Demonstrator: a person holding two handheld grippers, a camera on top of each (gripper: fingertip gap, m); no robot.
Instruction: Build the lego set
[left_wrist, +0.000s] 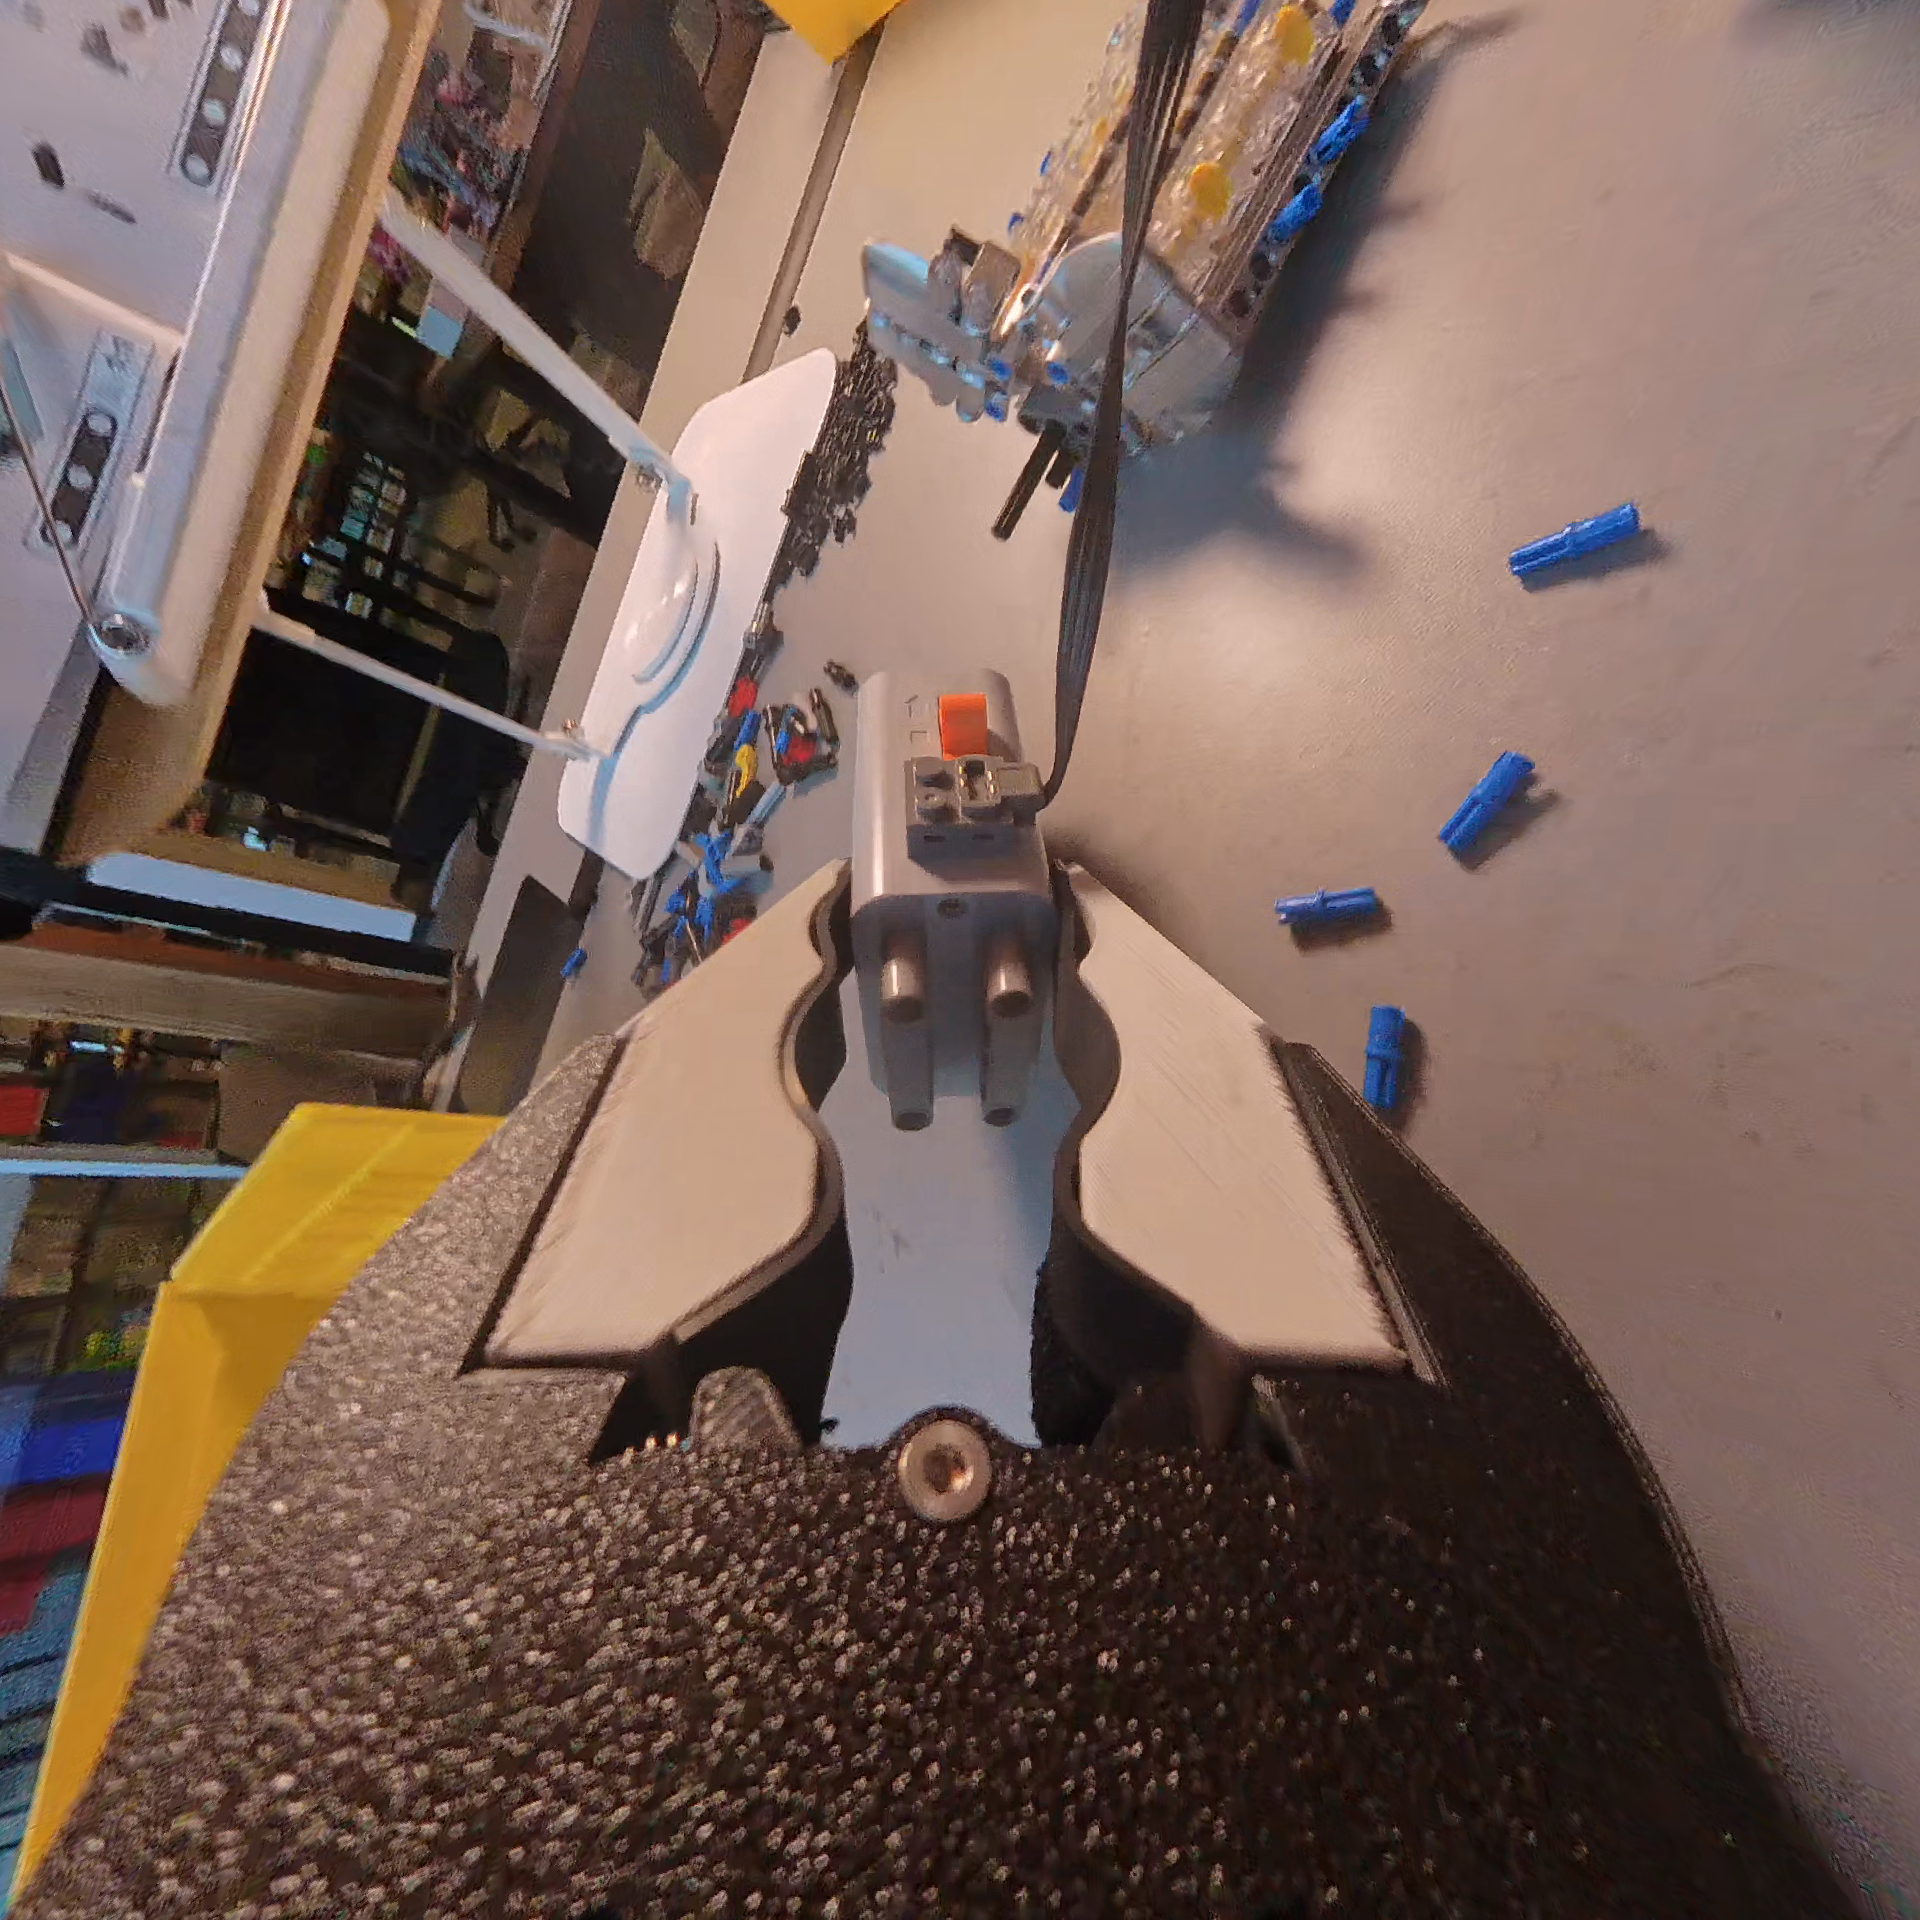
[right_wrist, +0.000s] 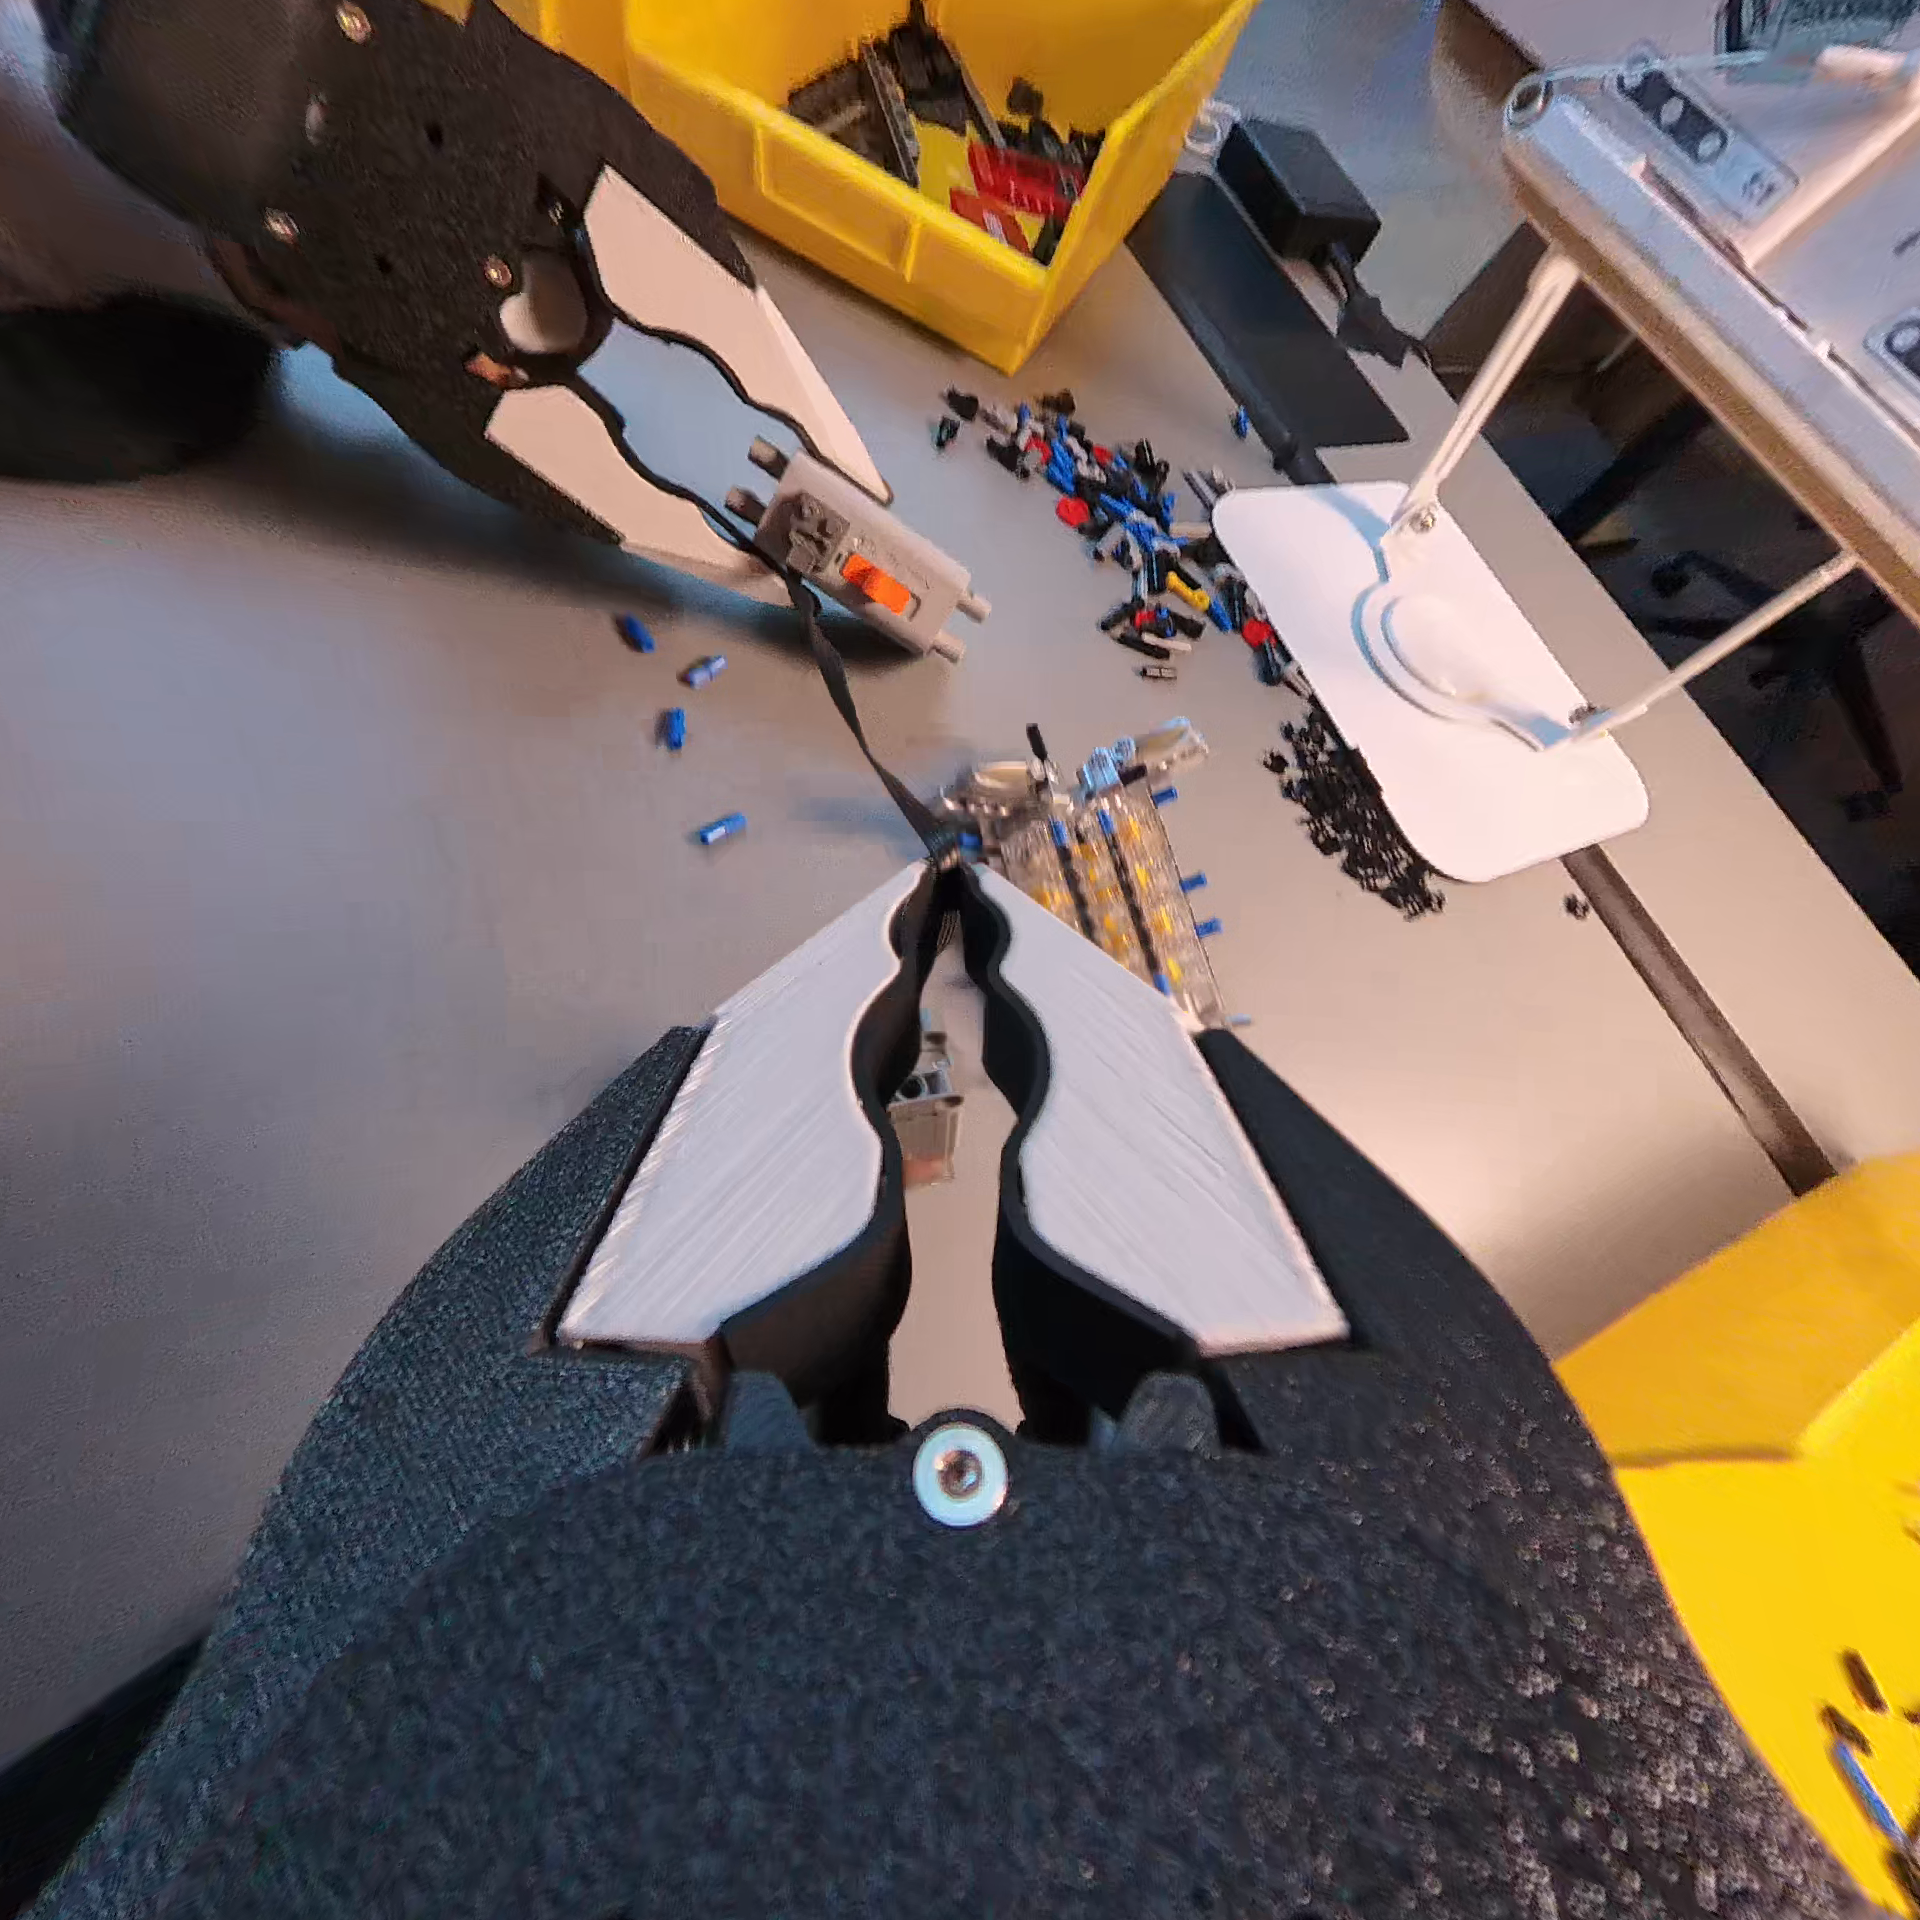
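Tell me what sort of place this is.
Probably a workshop bench for building-brick kits: a yellow parts bin, loose small pieces on the grey table, and a half-built clear model.

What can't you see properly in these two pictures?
- Right wrist view: where the black cable is pinched, hidden by the right tongs.
- Left wrist view: the sides of the grey switch box, covered by the left tongs.
- Right wrist view: the yellow bin, cut off by the top edge.

Four loose blue pins (left_wrist: 1574, 541) — two yellow bins (right_wrist: 935, 239), one grey switch box (left_wrist: 951, 873).
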